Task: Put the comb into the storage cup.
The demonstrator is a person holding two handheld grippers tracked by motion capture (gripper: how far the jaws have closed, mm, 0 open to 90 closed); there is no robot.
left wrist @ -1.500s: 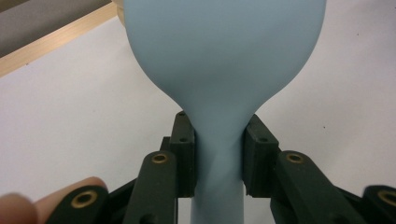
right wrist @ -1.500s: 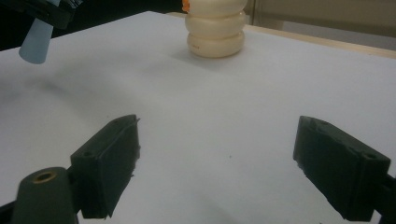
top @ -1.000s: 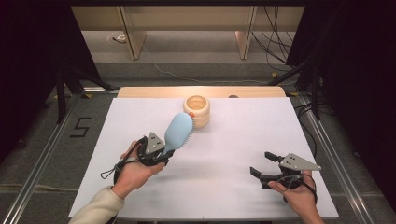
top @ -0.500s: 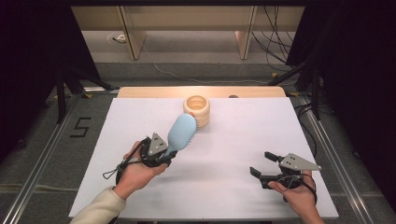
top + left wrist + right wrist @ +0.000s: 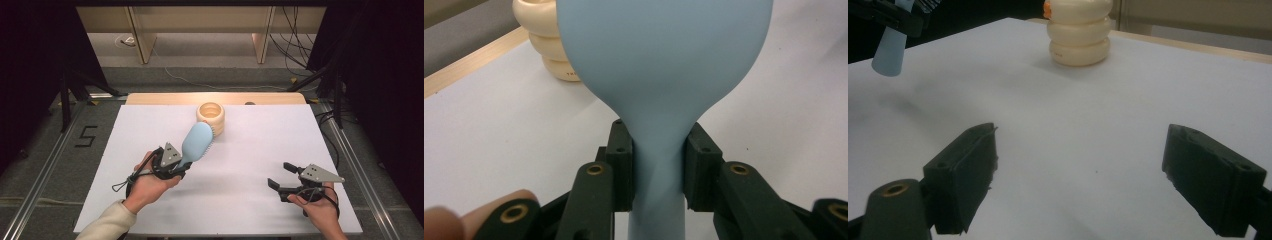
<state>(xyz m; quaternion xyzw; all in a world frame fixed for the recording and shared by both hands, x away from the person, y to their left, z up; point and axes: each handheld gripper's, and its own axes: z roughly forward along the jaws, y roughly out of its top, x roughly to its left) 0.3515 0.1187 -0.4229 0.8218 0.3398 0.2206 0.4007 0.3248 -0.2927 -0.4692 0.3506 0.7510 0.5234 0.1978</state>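
A light blue hairbrush is held above the white table top, its head pointing toward a cream ringed holder at the table's far middle. My left gripper is shut on the brush's handle; in the left gripper view the jaws clamp the narrow neck below the wide blue head, and the holder stands behind at upper left. My right gripper hovers open near the front right of the table with nothing between its jaws. In the right gripper view the holder stands far ahead.
The white table top has a wooden strip along its far edge. Metal rails run along both sides. Cables and table legs lie on the floor beyond. A "5" mark is on the floor at left.
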